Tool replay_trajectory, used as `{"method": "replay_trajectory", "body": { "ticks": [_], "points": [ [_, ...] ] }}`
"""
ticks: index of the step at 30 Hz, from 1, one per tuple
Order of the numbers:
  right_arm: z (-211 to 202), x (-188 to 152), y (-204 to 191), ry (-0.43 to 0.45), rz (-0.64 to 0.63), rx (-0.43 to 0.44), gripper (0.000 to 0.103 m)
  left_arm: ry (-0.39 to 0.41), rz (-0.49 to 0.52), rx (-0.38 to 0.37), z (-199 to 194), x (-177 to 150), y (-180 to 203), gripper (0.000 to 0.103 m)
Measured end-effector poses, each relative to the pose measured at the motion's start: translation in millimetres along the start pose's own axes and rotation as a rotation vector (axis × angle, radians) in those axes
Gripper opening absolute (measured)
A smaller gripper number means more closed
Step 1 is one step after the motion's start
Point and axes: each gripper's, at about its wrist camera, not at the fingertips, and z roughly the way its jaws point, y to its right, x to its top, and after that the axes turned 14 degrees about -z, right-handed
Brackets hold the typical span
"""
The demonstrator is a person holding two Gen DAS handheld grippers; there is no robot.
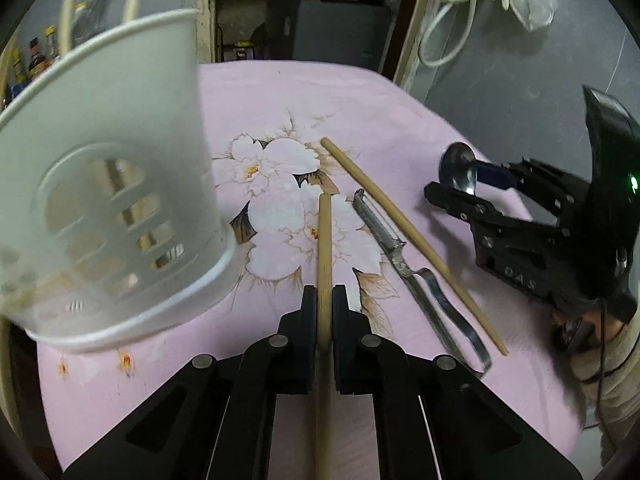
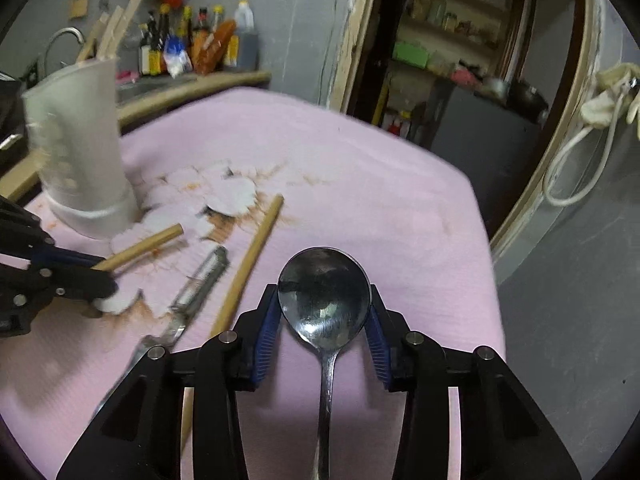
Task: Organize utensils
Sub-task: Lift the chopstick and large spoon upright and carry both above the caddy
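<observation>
While the left gripper (image 1: 324, 300) clamps a wooden chopstick (image 1: 325, 236) beside the white utensil holder (image 1: 108, 184), the right gripper (image 2: 324, 320) pinches a steel spoon (image 2: 324, 296).

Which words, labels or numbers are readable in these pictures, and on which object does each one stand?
"DAS": raised letters on the right gripper body, seen from the left wrist view; the reading is uncertain.
Bottles on the back counter: labels too small and blurred to read.
Holder, spoon, peeler, chopsticks: no text.
</observation>
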Motion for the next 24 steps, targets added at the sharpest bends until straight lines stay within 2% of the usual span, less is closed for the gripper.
{"method": "replay_trajectory", "body": {
  "ticks": [2,6,12,16,24],
  "points": [
    [-14.8,-2.2,-5.9,0.056,-0.012,-0.02,0.038,0.034,-0.024,-0.043,-13.6,-5.9,-2.7,0.005],
    [-45.4,-4.4,-15.1,0.175,-0.007,-0.066,0.038,0.206,-0.053,-0.108,-49.8,-13.5,-6.0,0.005],
    [-82.2,-3.4,-17.8,0.353,0.071,-0.078,0.038,0.474,-0.033,-0.1,-96.4,-25.6,-2.2,0.005],
    [-97.4,7.6,-18.4,0.438,0.106,-0.079,0.038,0.55,-0.044,-0.096,-101.7,-26.0,0.4,0.005],
    [-116.4,43.3,-26.9,0.567,0.114,-0.041,0.038,0.636,-0.081,-0.103,-121.1,-20.9,-19.2,0.005]
  ]
}}
